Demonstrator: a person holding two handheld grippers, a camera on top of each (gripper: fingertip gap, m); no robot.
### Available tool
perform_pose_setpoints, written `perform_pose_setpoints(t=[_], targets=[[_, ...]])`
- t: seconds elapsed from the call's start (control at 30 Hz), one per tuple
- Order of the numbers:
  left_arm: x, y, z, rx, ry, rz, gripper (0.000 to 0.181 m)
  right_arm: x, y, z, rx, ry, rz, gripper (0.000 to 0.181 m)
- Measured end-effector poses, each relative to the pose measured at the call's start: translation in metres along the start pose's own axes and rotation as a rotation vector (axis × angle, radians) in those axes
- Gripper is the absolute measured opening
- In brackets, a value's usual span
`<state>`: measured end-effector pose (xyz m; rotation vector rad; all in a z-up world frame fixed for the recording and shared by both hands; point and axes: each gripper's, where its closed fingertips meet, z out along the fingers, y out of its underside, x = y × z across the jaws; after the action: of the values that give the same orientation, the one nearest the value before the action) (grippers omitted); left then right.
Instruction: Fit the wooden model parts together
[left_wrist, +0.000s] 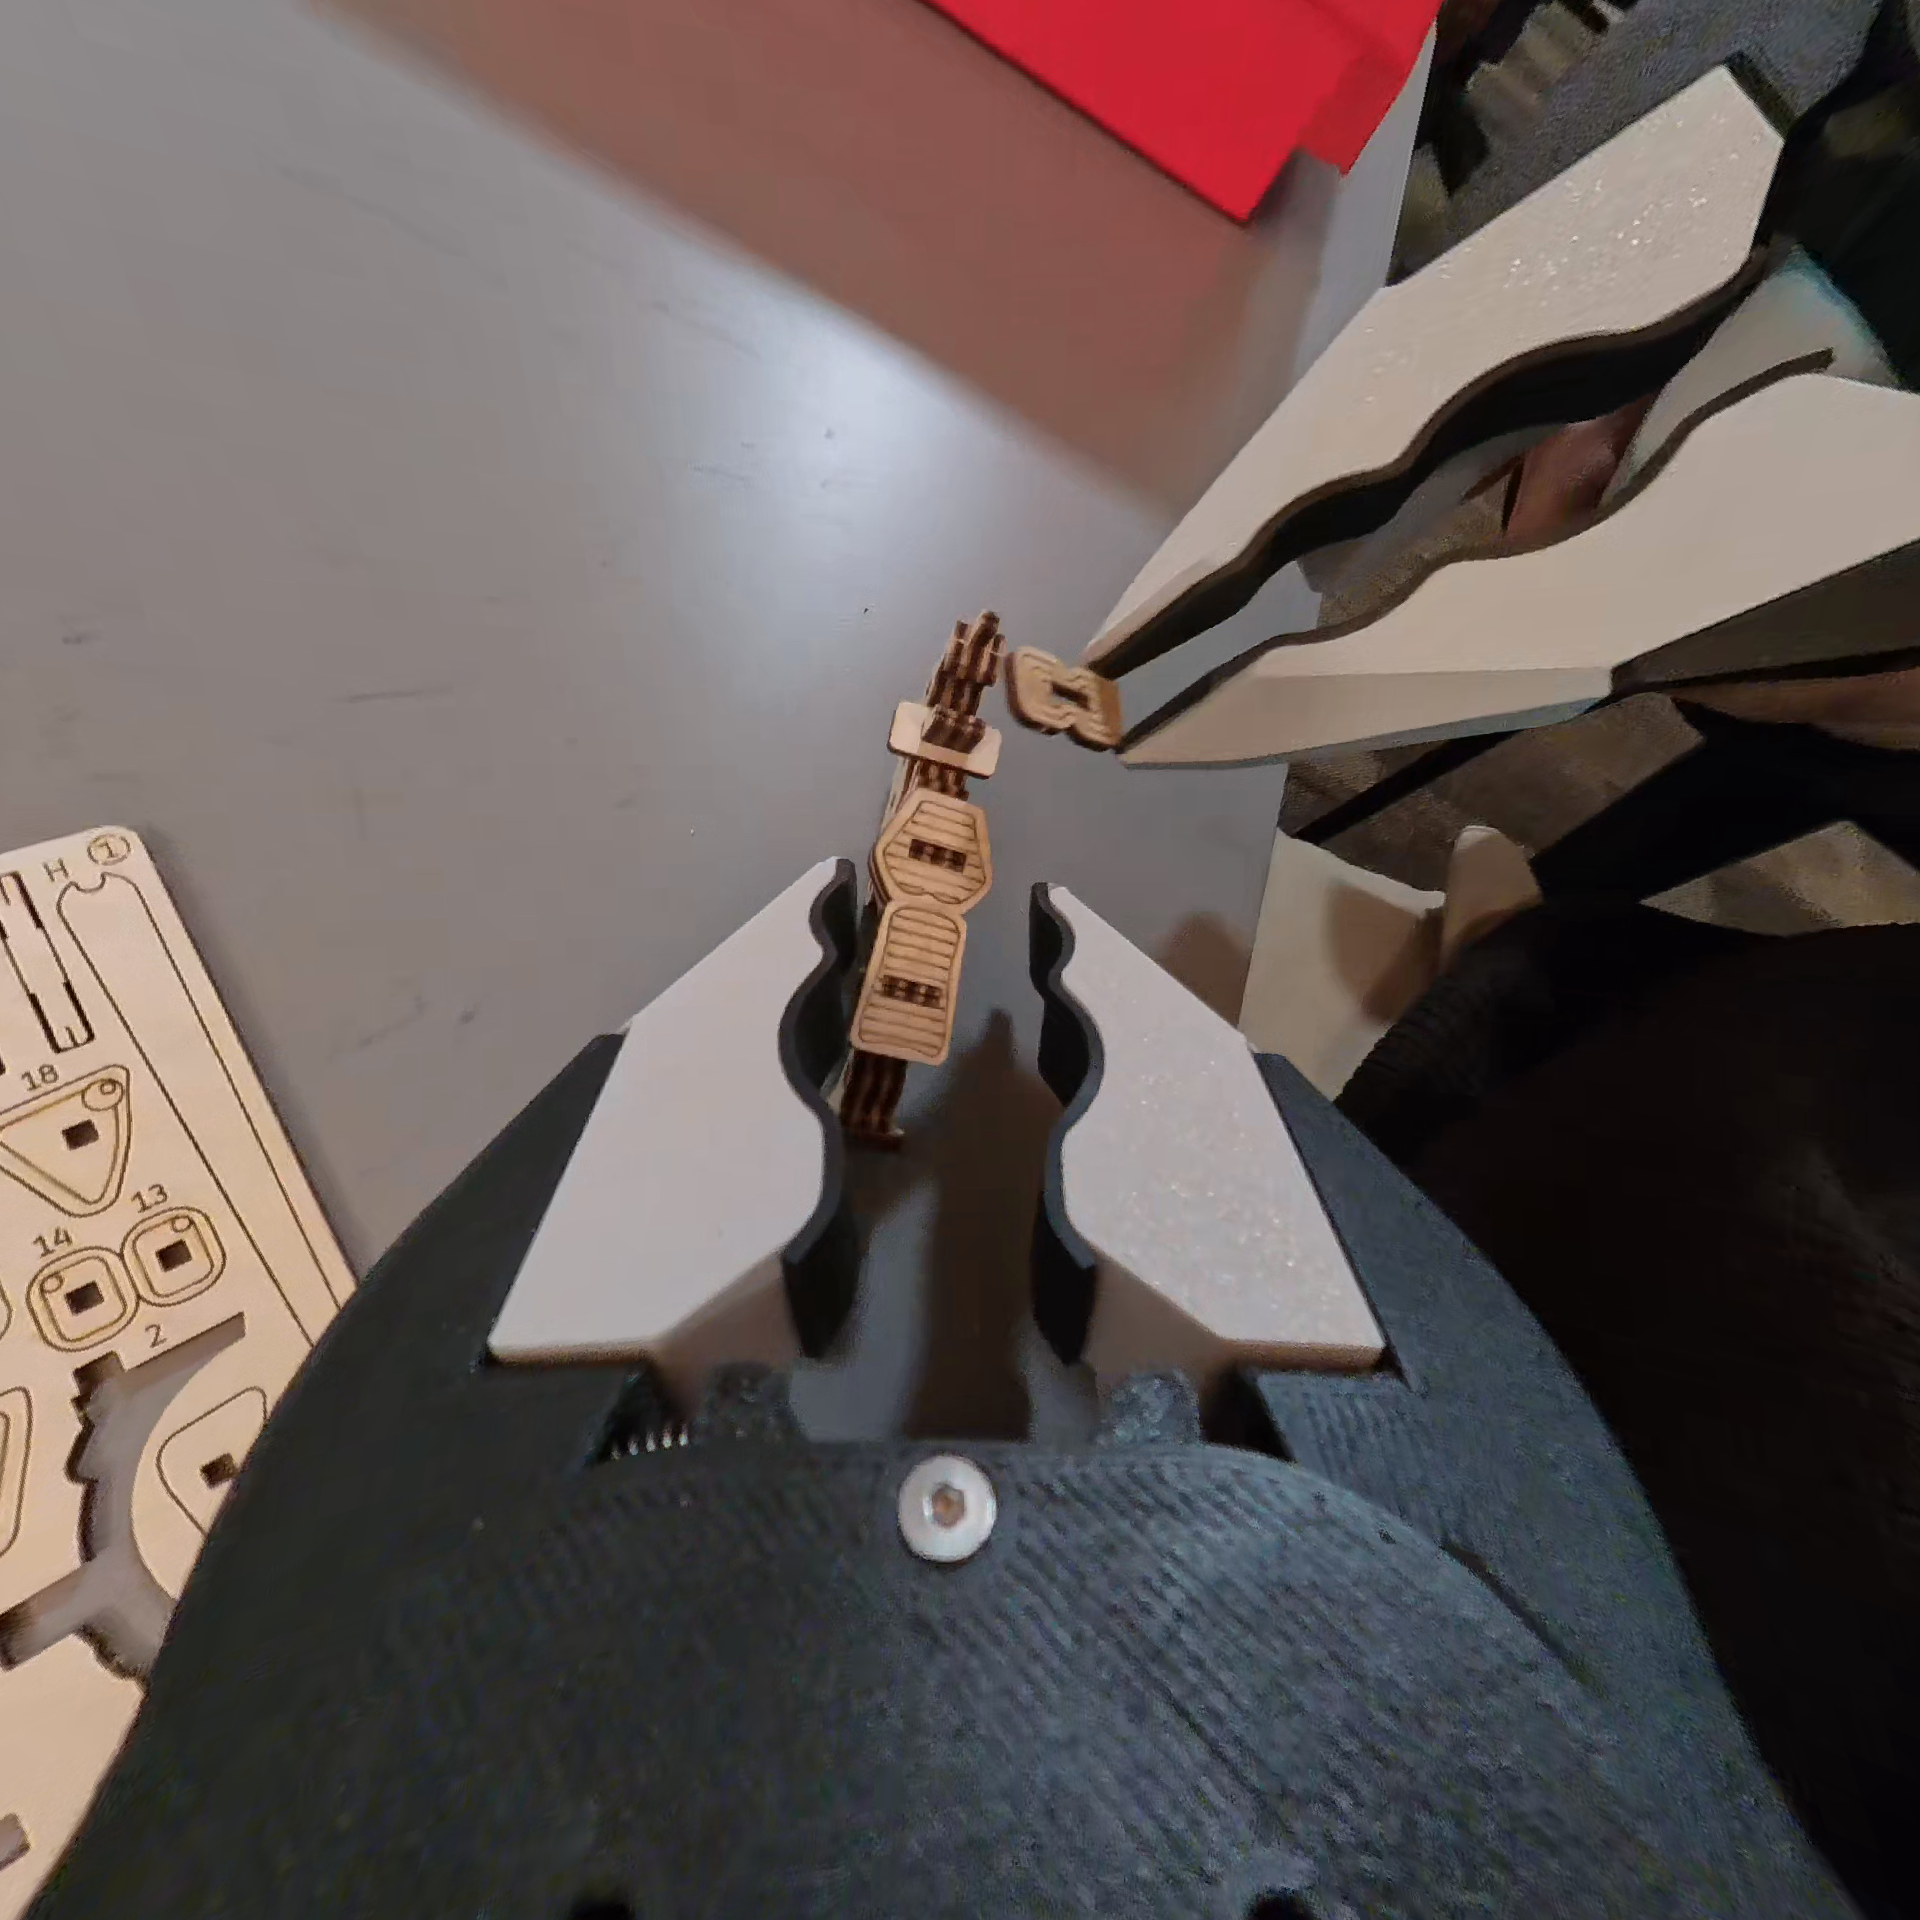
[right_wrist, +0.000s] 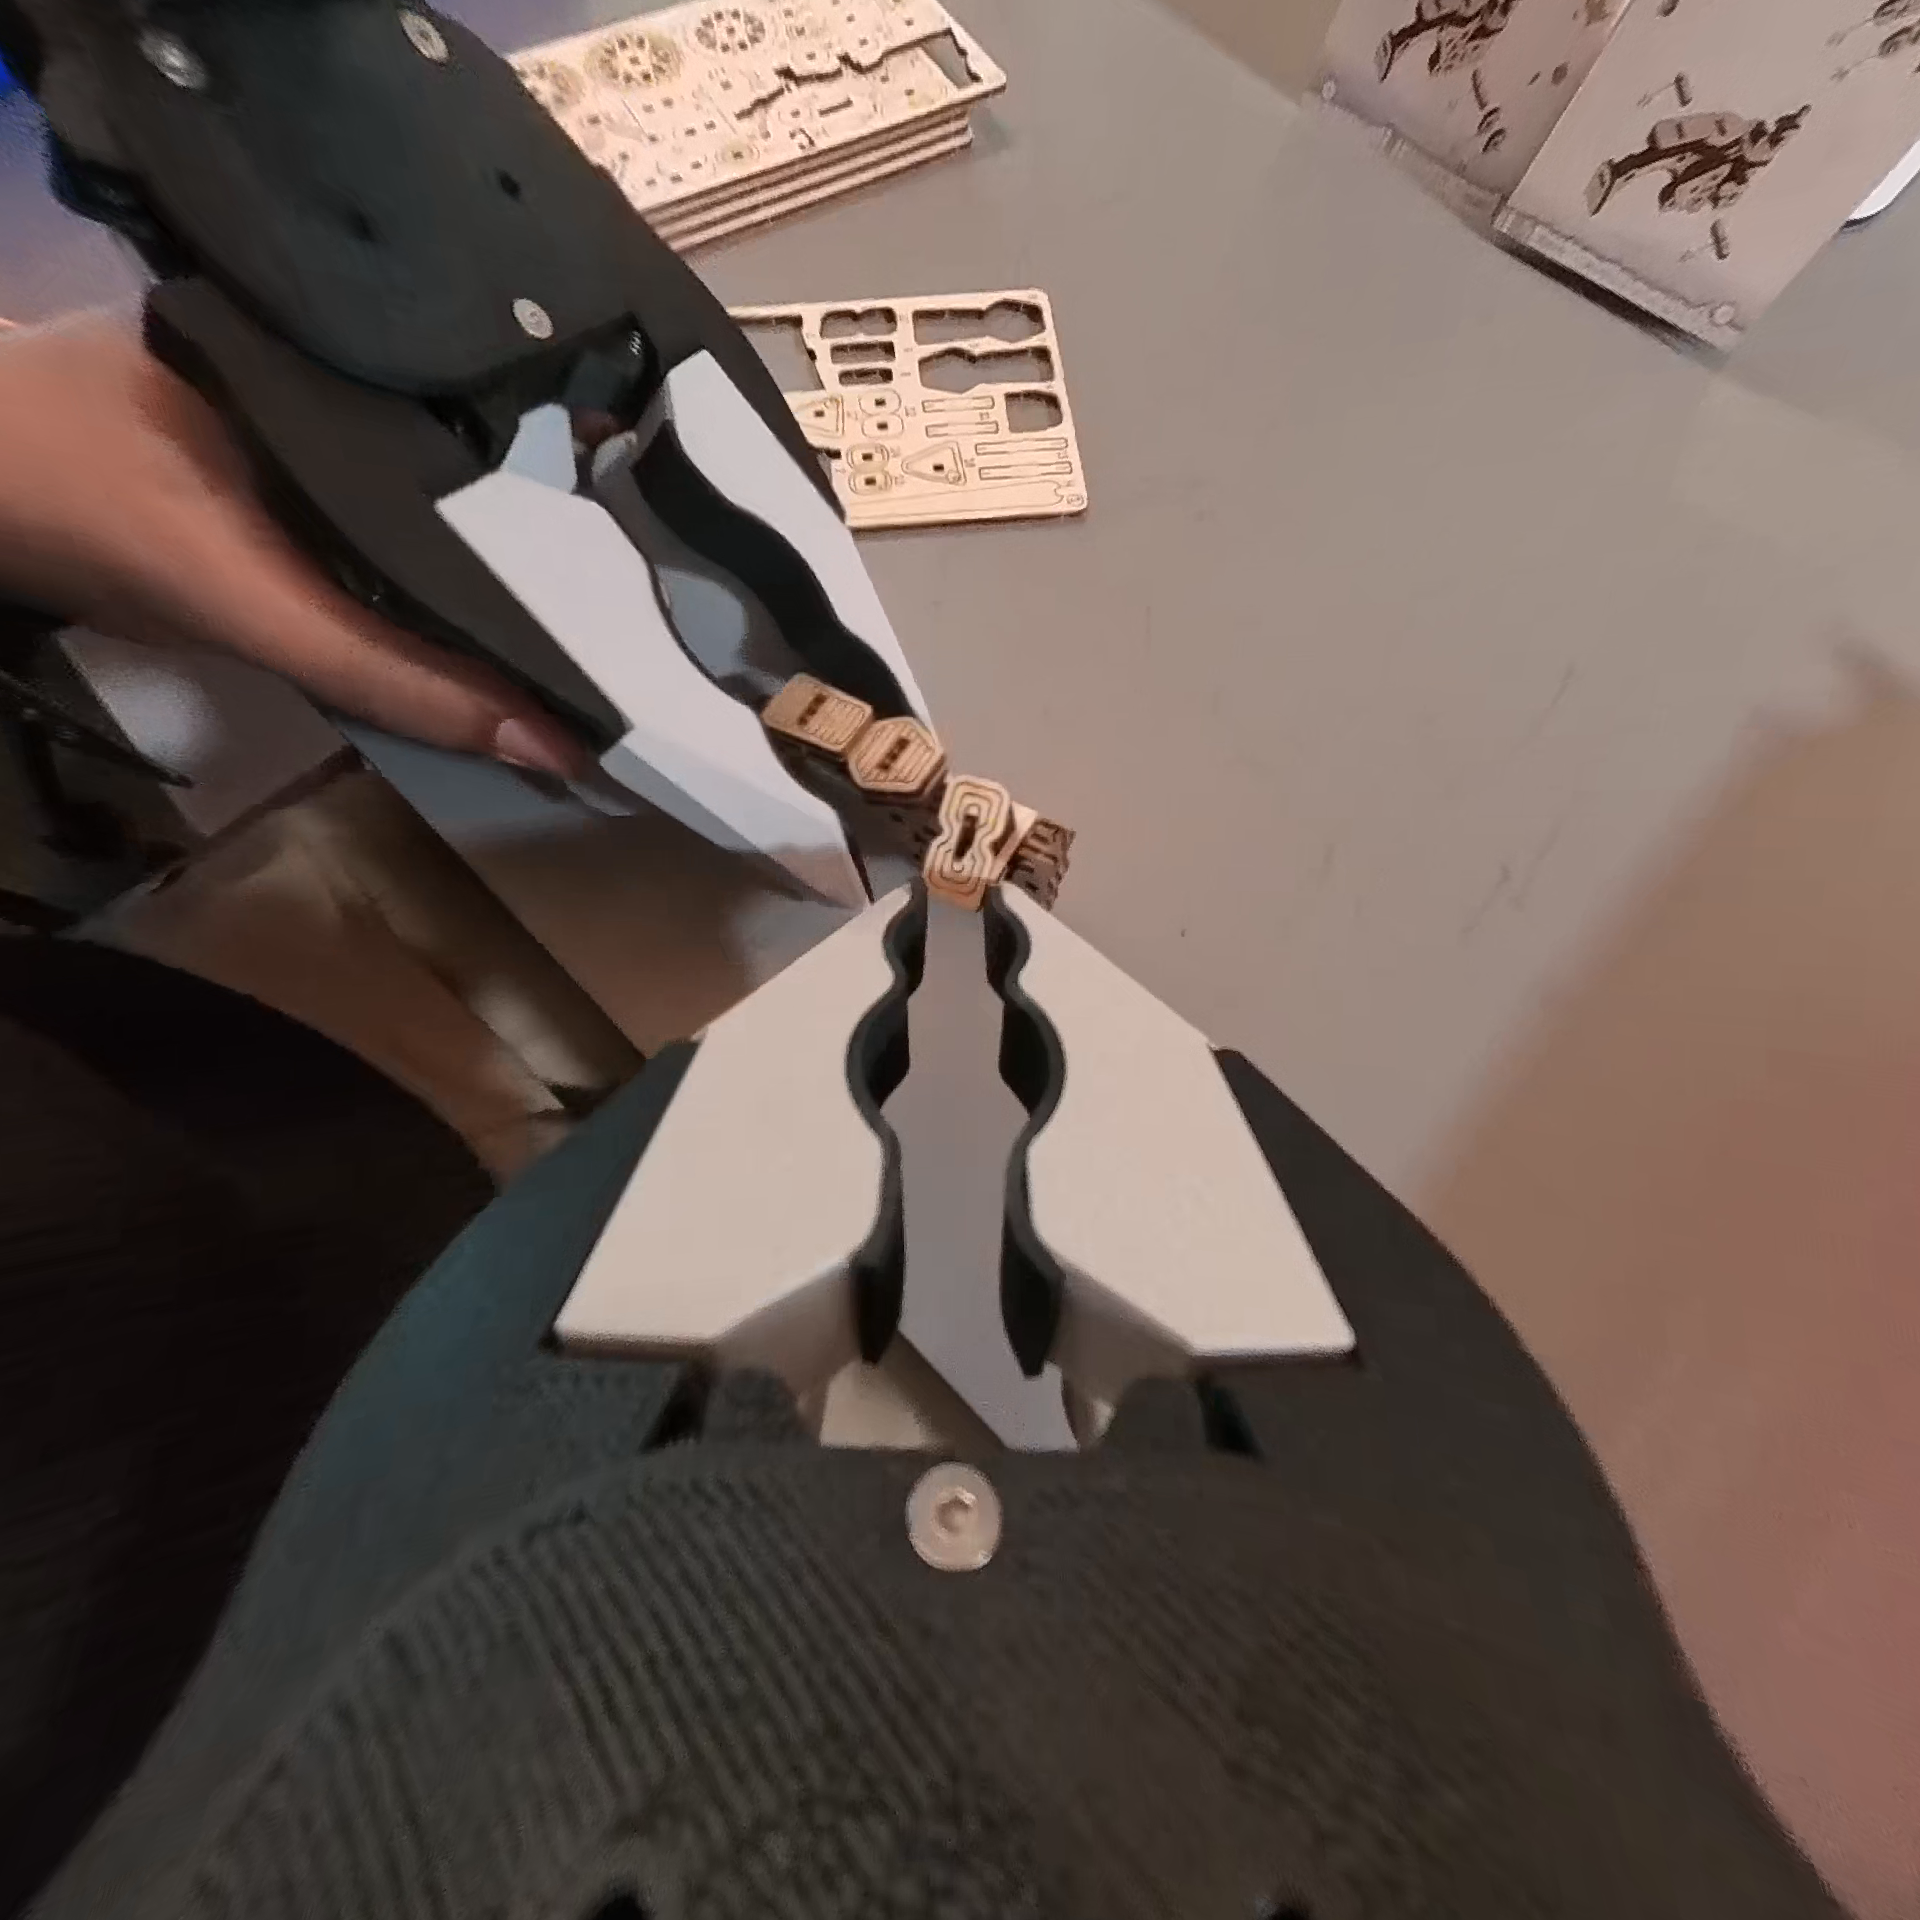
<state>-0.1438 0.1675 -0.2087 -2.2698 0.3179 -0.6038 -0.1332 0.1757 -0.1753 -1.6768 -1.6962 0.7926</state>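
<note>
I've got the left gripper (left_wrist: 940, 914) keeping the half-built wooden spine (left_wrist: 920, 935) up off the surface (left_wrist: 416, 520), far end free for fitting. Its jaws look parted around the spine; I can't tell if they bite. The right gripper (right_wrist: 956, 902), jaws narrow, pinches the small slotted piece (right_wrist: 971, 831) by its edge, just beside the spine's tip, slot facing it.

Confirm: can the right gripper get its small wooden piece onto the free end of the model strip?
Probably yes: the right gripper holds the small piece beside the strip, nothing between them.
</note>
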Motion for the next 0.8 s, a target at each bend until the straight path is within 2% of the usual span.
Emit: perform_pose_setpoints(t=[0.3,0.57,0.8], targets=[[-0.005,-0.004,0.000,0.014,-0.039,0.023,0.019,0.000,-0.004,0.012,-0.058,0.040,-0.050,0.010],[-0.003,-0.003,0.001,-0.003,-0.103,0.143,0.019,0.007,0.000,0.011,-0.125,0.084,-0.030,0.010],[-0.001,-0.005,0.001,-0.001,-0.141,0.174,0.019,0.006,0.006,0.010,-0.184,0.063,0.023,0.010]])
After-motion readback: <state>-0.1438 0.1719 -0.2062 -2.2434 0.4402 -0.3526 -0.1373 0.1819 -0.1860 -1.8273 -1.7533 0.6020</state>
